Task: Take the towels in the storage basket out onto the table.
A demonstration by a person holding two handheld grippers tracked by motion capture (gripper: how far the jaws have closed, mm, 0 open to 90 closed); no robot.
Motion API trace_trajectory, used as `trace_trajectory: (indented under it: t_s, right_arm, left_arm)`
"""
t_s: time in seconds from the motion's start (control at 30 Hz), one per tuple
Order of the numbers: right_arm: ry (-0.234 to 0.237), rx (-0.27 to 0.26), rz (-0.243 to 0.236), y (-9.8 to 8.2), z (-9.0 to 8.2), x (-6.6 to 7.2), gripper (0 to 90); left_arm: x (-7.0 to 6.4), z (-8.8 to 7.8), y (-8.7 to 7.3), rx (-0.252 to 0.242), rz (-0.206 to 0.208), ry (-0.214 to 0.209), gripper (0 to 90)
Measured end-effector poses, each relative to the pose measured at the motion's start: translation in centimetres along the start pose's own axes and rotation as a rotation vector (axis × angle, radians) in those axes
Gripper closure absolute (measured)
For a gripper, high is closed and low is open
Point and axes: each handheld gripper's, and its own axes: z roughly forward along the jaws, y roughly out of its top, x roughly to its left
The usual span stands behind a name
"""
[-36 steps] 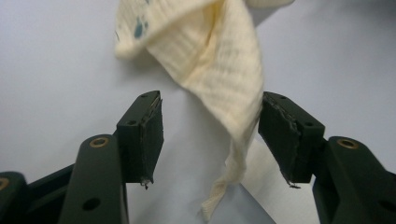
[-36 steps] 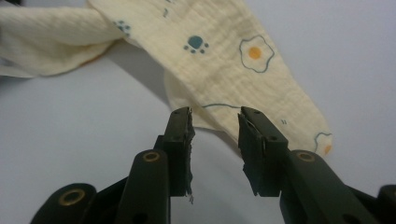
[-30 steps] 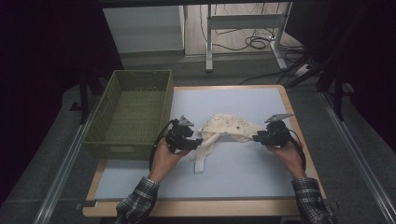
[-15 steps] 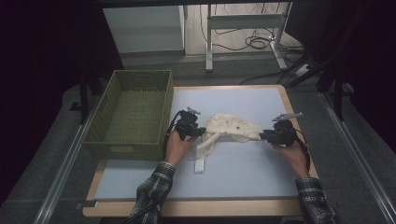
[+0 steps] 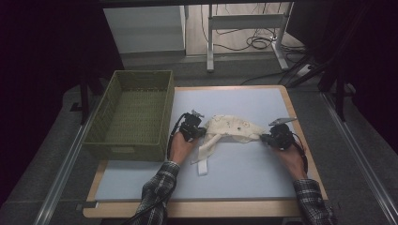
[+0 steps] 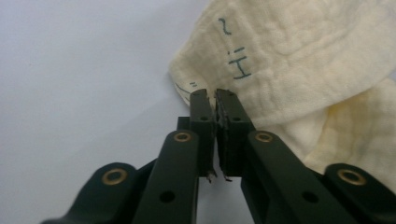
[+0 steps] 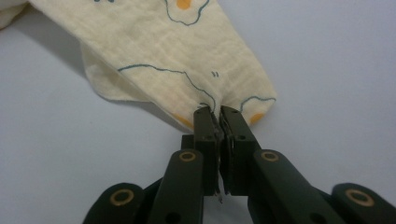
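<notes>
A cream cloth (image 5: pixel 231 128) with blue line marks and orange spots lies crumpled on the pale blue mat (image 5: pixel 244 164), a strap end trailing toward the front. My left gripper (image 5: pixel 201 131) is shut on the cloth's left edge; in the left gripper view the jaws pinch the cloth (image 6: pixel 299 84) at its corner, gripper (image 6: pixel 216 95). At the other end my right gripper (image 5: pixel 264 138) is shut on the cloth's right corner. The right gripper view has the printed cloth (image 7: pixel 177 56) stretching away from the gripper (image 7: pixel 217 112), lifted a little off the mat.
A green woven basket (image 5: pixel 123 143) stands empty at the left, just off the mat's left edge. The mat sits on a wooden table (image 5: pixel 309 140). Cables and metal frame legs (image 5: pixel 244 28) lie on the floor beyond the far edge.
Both hands moved away from the person, carrying the cloth toward the table's middle. The two grippers stayed shut on its two ends, and the cloth is pulled out a little wider.
</notes>
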Motion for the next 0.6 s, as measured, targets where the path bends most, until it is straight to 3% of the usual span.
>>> trace_trajectory:
  t_s: [0.17, 0.37, 0.47, 0.5, 0.6]
  right_arm:
    - [0.021, -0.011, 0.017, 0.3, -0.5, -0.3, 87.0]
    - [-0.007, -0.046, 0.029, 2.2, -1.8, -1.5, 87.2]
    - [-0.035, -0.064, 0.031, 3.7, -2.3, -2.2, 87.3]
    - [-0.071, -0.08, 0.029, 5.2, -2.9, -2.8, 87.4]
    - [-0.114, -0.121, 0.022, 7.5, -4.7, -3.4, 87.5]
  left_arm:
    - [0.5, -0.6, 0.7, -0.039, -0.002, 0.027, 89.0]
    - [1.5, -1.7, 3.1, -0.083, -0.021, 0.061, 89.1]
    - [2.1, -2.5, 5.4, -0.122, -0.02, 0.107, 89.2]
    - [2.4, -3.2, 6.6, -0.147, -0.022, 0.126, 89.3]
    - [2.9, -5.7, 9.3, -0.21, -0.018, 0.153, 89.4]
